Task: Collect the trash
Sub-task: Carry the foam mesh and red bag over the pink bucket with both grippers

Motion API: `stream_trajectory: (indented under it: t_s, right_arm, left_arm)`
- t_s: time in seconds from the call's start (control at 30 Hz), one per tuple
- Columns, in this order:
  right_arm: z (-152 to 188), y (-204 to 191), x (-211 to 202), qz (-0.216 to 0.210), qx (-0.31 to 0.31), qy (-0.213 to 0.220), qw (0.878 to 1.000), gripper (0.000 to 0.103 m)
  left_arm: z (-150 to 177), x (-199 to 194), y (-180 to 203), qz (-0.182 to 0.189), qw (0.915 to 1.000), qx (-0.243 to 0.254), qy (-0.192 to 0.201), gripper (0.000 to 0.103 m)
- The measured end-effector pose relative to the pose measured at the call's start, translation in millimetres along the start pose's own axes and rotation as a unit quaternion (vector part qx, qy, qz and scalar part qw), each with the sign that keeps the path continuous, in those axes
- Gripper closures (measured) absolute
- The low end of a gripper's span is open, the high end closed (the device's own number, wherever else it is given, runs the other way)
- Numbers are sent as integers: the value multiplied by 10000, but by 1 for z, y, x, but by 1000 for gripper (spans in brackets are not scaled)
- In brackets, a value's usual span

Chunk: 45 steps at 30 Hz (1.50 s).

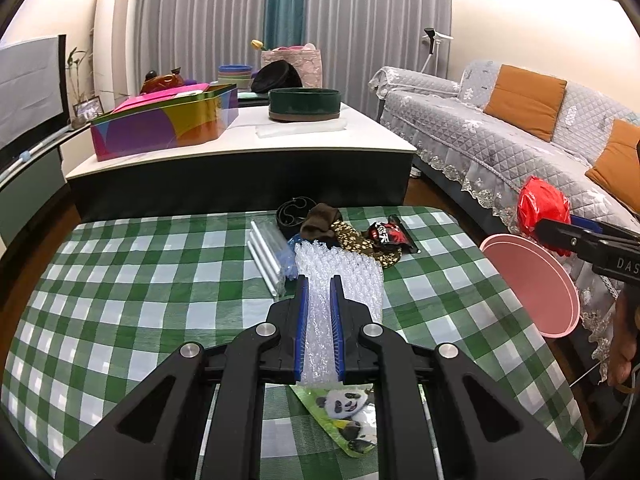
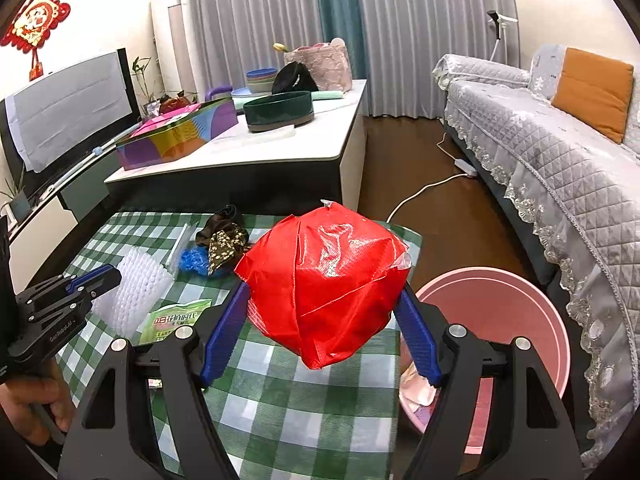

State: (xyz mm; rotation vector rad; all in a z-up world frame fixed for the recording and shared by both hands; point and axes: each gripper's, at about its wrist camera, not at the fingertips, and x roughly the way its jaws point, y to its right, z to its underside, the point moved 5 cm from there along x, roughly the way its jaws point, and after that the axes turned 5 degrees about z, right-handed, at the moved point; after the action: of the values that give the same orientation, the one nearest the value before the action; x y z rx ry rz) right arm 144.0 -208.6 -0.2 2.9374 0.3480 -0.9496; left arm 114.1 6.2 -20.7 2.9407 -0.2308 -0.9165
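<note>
Above the green-checked tablecloth, the right gripper clamps a crumpled red plastic bag — beside the pink bin. The left gripper pinches bubble wrap — seemingly lifted slightly.

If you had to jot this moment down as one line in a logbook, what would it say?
left gripper: shut on bubble wrap | right gripper: holding red bag | pink bin: beside table, right | stage: carrying

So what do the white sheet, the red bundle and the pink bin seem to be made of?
White sheet: likely bubble wrap, clear glossy plastic with rows of bumps. Red bundle: thin crinkled plastic film, shiny creases. Pink bin: apparently rigid plastic, smooth matte wall.
</note>
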Motion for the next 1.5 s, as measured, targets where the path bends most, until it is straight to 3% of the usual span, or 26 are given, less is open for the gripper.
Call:
stream_trajectory:
  t_s: [0.87, 1.5]
  right_arm:
    - [1, 29, -31, 305, 144, 239, 9991, 31]
    - [-1, 77, -45, 819, 405, 345, 9952, 31]
  left_arm:
    - [-5, -16, 26, 145, 9996, 169, 156, 92]
    - [-18, 0, 92, 686, 9959, 574, 140, 92]
